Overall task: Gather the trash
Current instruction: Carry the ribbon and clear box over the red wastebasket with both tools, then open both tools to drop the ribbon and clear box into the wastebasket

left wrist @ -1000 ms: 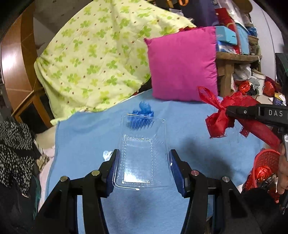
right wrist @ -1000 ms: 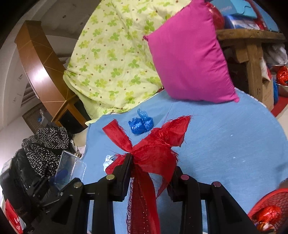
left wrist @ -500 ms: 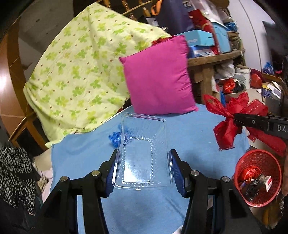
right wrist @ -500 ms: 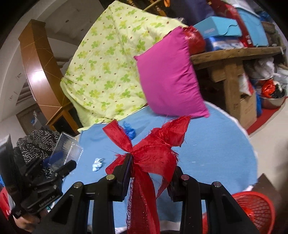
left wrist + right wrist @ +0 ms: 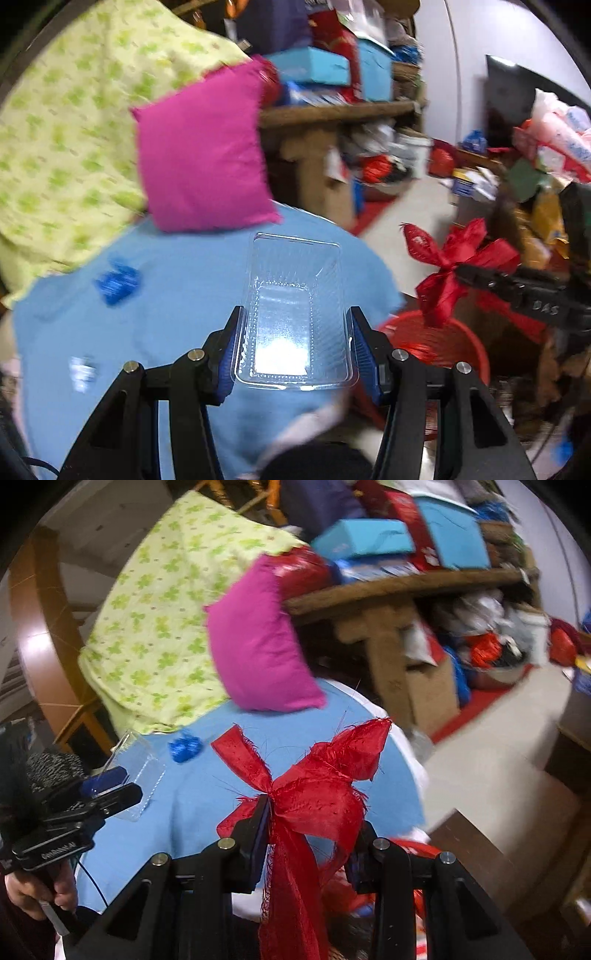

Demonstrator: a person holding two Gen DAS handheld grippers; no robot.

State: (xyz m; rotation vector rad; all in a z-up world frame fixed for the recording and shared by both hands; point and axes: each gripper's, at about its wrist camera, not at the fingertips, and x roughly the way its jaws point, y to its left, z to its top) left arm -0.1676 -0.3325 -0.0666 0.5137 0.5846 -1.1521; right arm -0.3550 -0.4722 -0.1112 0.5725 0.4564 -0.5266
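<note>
While the left gripper (image 5: pixel 295 332) clamps a clear tray (image 5: pixel 295 314), the right gripper (image 5: pixel 306 830) pinches a red bow (image 5: pixel 314 786) above a red basket (image 5: pixel 443 343).

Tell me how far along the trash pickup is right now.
Done: the round red mesh basket already holds some red scraps. In hand: the left gripper clamps a clear plastic tray, and the right gripper pinches a frayed red ribbon bow above the basket. Left: a crumpled blue wrapper and a small pale scrap lie on the blue cloth.
</note>
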